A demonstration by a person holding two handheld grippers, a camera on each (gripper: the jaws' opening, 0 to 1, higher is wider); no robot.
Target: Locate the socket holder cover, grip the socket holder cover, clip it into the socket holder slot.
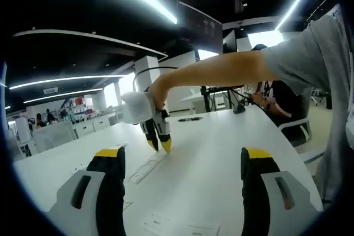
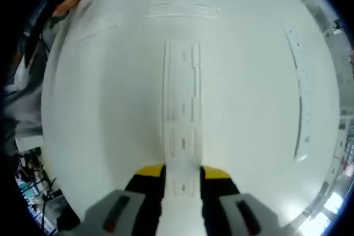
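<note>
While the right gripper (image 2: 181, 178) stands low over the white worktop (image 2: 260, 81), its yellow-tipped fingers (image 2: 148, 172) are clamped on the near end of the socket holder cover (image 2: 181, 131), a long white strip with small slots that runs from the bottom centre of the right gripper view up toward the middle. Whether that strip is already seated in the socket holder slot or only lying over it I cannot tell, since white on white hides the edges. A second long white strip (image 2: 301, 98) lies well apart at the right of that frame. My worry is alignment: if the cover goes down slightly skewed, one side could catch while the other rides up, and pressing from one end alone might bow it or let it slip out of the grip. The left gripper view gives what the close view cannot: the right gripper (image 1: 157, 136) seen from the side at centre left, tilted down with its tips at the worktop (image 1: 221, 136) and a person's bare arm (image 1: 221, 70) reaching in from the upper right. The left gripper (image 1: 182, 161) hangs back, its own fingers (image 1: 110, 161) wide apart and holding nothing.
</note>
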